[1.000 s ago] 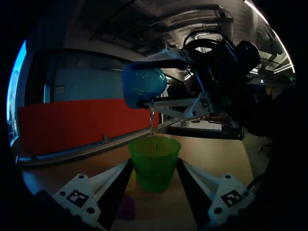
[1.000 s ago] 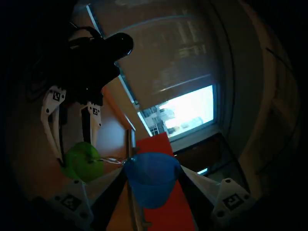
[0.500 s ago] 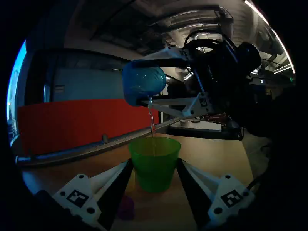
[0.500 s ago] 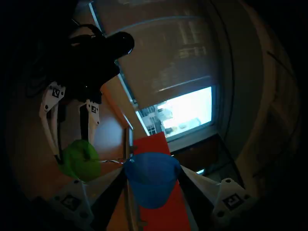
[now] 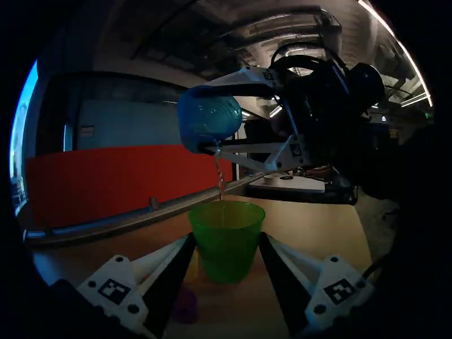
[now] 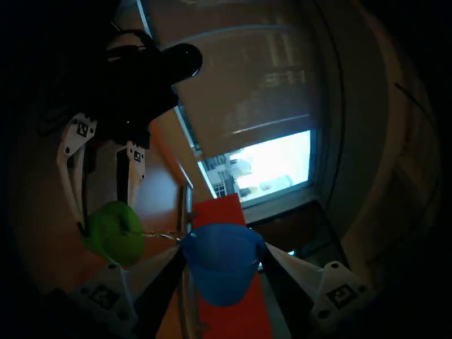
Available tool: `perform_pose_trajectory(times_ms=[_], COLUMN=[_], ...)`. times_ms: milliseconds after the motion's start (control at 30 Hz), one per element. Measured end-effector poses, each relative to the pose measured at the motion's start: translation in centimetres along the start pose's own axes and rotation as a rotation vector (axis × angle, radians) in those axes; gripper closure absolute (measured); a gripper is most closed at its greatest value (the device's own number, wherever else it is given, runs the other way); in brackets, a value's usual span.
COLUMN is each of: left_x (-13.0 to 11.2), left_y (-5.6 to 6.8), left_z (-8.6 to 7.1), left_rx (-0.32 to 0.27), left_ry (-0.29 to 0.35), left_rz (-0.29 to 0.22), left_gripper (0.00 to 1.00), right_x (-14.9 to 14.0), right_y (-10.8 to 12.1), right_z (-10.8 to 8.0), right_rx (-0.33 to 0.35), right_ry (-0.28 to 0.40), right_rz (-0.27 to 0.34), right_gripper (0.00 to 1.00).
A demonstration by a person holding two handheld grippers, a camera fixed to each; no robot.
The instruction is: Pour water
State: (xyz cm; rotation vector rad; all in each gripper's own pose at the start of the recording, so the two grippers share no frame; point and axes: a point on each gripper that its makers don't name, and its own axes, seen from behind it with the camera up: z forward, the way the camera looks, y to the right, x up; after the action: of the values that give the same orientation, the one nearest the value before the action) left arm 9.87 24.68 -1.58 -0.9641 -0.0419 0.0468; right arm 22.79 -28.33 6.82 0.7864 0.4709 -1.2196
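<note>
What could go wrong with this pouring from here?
The thin water stream falls through a gap from the tipped blue cup into the green cup; a small wobble of the right hand-held gripper could send it onto the table. The left hand-held gripper grips the green cup by its sides; squeezing might deform it.
</note>
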Motion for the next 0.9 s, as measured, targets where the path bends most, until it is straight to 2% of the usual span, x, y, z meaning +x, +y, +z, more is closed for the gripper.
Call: perform_pose_trajectory(times_ms=[900], left_x=[0.5], left_y=[0.17], left_z=[-0.18], left_rx=[-0.003], left_ry=[0.007], left_rz=[0.005], left_gripper=[0.19], right_x=[0.17], right_y=[0.59], right_z=[0.13], right_rx=[-0.016], right_ry=[-0.005], right_rz=[-0.098], right_gripper=[0.09])
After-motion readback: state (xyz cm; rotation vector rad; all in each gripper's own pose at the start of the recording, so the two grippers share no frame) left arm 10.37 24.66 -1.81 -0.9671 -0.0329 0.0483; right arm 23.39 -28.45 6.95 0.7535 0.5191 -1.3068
